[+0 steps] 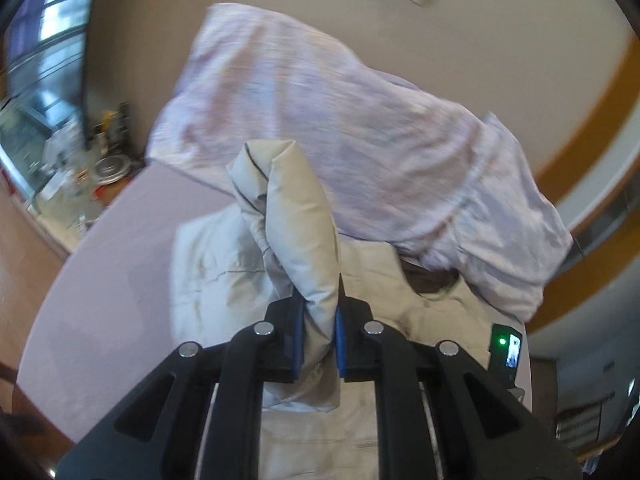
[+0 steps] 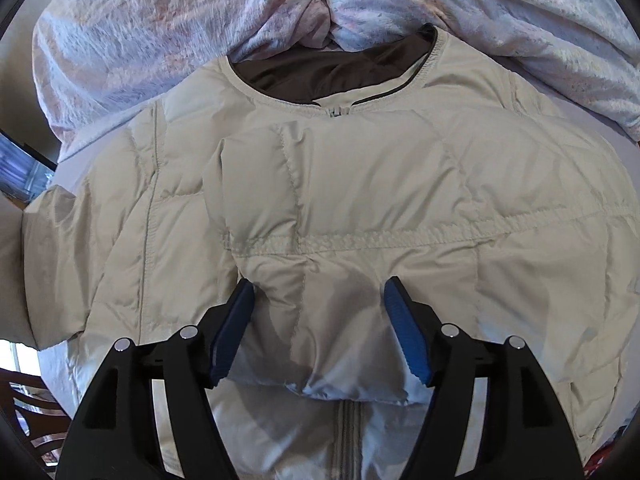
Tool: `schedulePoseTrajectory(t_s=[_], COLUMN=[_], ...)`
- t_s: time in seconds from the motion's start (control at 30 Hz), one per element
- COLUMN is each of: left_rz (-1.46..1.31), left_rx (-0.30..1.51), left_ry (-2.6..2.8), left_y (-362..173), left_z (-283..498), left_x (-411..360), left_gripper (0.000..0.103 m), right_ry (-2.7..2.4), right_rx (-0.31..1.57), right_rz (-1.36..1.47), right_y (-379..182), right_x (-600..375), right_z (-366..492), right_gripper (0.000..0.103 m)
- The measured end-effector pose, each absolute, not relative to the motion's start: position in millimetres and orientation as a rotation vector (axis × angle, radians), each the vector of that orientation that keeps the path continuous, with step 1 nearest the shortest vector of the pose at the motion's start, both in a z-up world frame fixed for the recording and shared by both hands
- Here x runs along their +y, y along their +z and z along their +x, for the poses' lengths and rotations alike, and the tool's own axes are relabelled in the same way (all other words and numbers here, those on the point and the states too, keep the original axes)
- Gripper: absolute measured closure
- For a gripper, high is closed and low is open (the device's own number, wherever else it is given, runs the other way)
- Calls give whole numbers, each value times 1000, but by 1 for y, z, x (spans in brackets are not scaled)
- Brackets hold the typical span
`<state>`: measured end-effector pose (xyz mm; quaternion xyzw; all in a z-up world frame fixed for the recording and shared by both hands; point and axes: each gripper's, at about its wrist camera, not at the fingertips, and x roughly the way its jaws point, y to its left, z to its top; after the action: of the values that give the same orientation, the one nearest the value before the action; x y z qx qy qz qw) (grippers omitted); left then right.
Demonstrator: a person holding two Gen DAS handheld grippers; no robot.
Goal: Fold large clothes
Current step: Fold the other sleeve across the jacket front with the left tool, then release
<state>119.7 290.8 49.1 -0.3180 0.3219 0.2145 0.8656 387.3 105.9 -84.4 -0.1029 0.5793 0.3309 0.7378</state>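
A cream puffer jacket (image 2: 400, 184) lies front up on a lilac bed sheet (image 1: 112, 280), its brown-lined collar (image 2: 320, 68) at the far end. My left gripper (image 1: 320, 304) is shut on one padded sleeve (image 1: 296, 216), which stands lifted and bent over above the jacket body (image 1: 208, 264). In the right wrist view the other sleeve (image 2: 320, 332) lies folded across the chest, above the zip (image 2: 350, 420). My right gripper (image 2: 320, 284) hovers over that sleeve's end, jaws wide, with the cuff between the blue pads (image 2: 404, 328) but not squeezed.
A crumpled lavender quilt (image 1: 340, 120) is piled beyond the collar, also seen in the right wrist view as the quilt (image 2: 160, 20). A small device with a green light (image 1: 506, 350) sits at the bed's right edge. A cluttered windowsill (image 1: 80, 160) is far left, a wooden chair (image 2: 24, 400) beside the bed.
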Motion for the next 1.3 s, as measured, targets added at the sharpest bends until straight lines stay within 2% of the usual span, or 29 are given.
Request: schedulePoseTrajectory(t_s=[0.3, 0.77, 1.1, 1.23, 1.3], left_rz=[-580, -570, -579, -589, -600], left_rx=[742, 823, 944, 1001, 1011], left_ry=[305, 219, 193, 192, 197], left_y=[43, 13, -34, -56, -61], left_z=[191, 255, 300, 307, 307], left_x=[219, 158, 116, 106, 106], left_gripper=[91, 91, 90, 87, 81], right_ry=[745, 716, 718, 713, 715], right_rx=[1226, 1208, 1192, 1201, 1201], right_rz=[-223, -176, -162, -154, -149], right_y=[-67, -66, -66, -69, -68], right_x=[64, 12, -16, -25, -29], right_z=[388, 410, 418, 420, 421], right_gripper=[29, 29, 29, 29, 29])
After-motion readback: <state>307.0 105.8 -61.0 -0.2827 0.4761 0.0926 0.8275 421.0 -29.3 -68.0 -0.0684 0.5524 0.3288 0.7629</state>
